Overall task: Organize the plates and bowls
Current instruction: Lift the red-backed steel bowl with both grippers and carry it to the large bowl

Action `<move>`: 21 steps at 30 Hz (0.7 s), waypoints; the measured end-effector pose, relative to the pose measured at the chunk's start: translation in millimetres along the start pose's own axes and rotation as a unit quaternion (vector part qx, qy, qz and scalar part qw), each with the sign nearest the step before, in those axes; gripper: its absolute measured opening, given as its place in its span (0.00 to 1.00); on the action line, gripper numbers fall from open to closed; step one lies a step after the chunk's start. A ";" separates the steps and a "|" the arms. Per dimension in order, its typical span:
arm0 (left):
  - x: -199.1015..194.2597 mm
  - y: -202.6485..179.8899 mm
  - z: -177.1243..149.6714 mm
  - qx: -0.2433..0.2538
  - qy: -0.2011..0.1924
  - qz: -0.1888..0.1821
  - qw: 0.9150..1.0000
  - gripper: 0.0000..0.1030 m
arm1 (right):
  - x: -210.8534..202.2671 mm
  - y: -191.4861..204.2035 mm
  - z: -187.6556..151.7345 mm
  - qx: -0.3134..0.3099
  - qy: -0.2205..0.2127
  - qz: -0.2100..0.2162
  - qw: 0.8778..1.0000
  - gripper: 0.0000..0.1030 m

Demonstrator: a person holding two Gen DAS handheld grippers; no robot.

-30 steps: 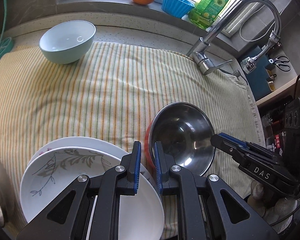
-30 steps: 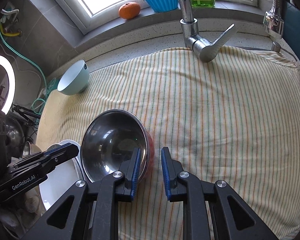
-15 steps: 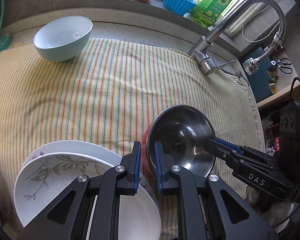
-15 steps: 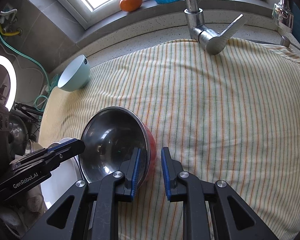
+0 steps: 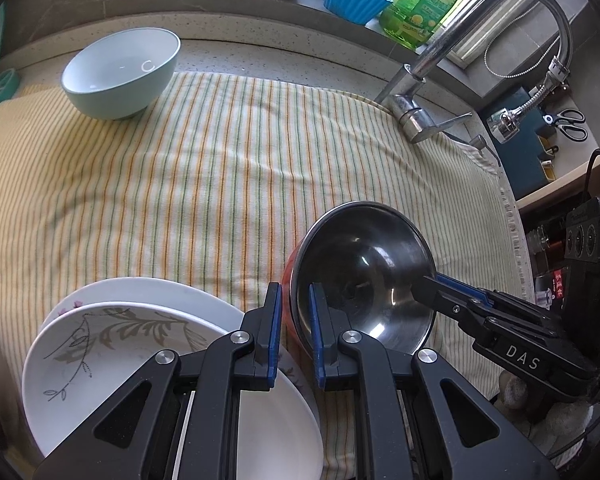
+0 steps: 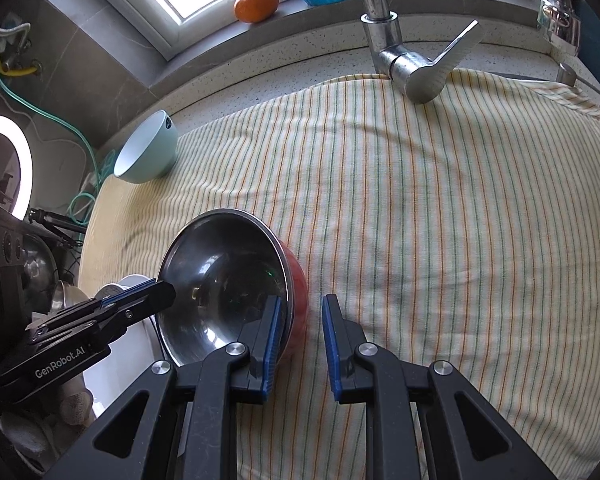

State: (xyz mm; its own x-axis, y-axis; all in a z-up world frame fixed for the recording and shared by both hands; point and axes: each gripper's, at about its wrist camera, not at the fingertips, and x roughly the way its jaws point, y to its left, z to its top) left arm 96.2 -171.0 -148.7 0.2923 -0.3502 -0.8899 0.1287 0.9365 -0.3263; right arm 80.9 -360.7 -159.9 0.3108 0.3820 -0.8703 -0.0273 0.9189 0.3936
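Steel bowl (image 5: 360, 280) now tips higher off the towel (image 5: 180, 184), both grippers pinching its rim: left gripper (image 5: 294, 336) near side, right gripper (image 6: 298, 344) opposite, likely to keep it level. Plates (image 5: 140, 344) stacked at towel's near-left corner; blue bowl (image 5: 120, 72) far-left

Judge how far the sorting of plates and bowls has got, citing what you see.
Done: two white plates stacked at the near edge of the striped cloth. In hand: the steel bowl, its rim pinched by the left tongs and right tongs on opposite sides. Left: the pale green bowl stands alone at the cloth's far corner, apart from the steel one.
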 end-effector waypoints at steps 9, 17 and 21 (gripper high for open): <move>2.0 1.1 -0.8 0.001 0.000 -0.003 1.000 0.06 | 3.7 7.9 0.1 -0.010 0.004 -0.006 1.000 0.09; -1.2 -0.3 -1.2 -0.002 -0.002 -0.008 1.000 0.06 | 4.5 9.5 0.4 -0.008 0.004 -0.013 1.000 0.09; -6.9 -1.0 -0.5 -0.005 -0.008 -0.014 1.000 0.06 | 1.1 10.9 1.3 -0.008 0.000 -0.016 1.000 0.09</move>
State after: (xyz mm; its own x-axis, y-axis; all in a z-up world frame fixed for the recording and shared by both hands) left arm 93.6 -169.5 -142.5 0.3036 -0.3761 -0.8754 0.1269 0.9266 -0.3541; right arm 82.1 -350.4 -156.2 0.3122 0.3529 -0.8821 -0.0329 0.9319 0.3612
